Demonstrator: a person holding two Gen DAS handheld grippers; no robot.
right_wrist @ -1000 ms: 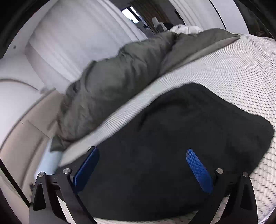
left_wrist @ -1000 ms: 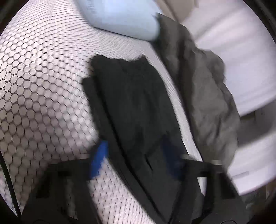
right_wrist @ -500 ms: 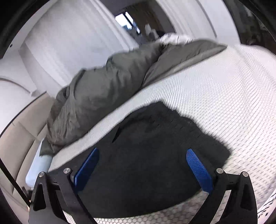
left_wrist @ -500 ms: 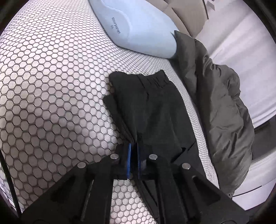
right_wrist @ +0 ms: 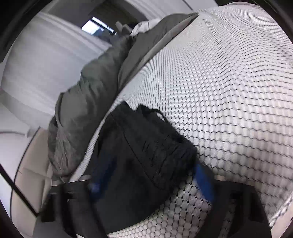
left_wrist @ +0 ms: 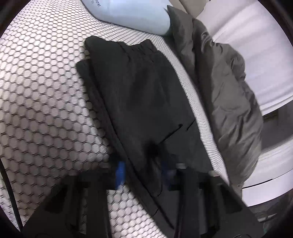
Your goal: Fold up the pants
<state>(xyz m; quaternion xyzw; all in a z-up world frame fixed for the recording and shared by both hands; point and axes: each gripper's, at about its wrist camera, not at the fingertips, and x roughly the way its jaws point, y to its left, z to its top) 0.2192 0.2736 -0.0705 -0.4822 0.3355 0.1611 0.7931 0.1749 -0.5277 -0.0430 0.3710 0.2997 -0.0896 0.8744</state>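
Left claw (left_wrist: pixel 142 174) angled down, opening astride black pants (left_wrist: pixel 139 95); right claw (right_wrist: pixel 150 177) closing astride them.

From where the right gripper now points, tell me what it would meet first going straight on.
Most likely the black pants: their folded edge already lies between the closing jaws of the right gripper, on the honeycomb-patterned mattress. Depth is unclear in the blur.

Black pants (left_wrist: pixel 139 95), white honeycomb-patterned mattress (left_wrist: pixel 45 102), grey duvet (left_wrist: pixel 228 87).

Probably a home bedroom: honeycomb-patterned mattress (left_wrist: pixel 45 109), pale pillow (left_wrist: pixel 131 16), grey duvet (left_wrist: pixel 228 95).
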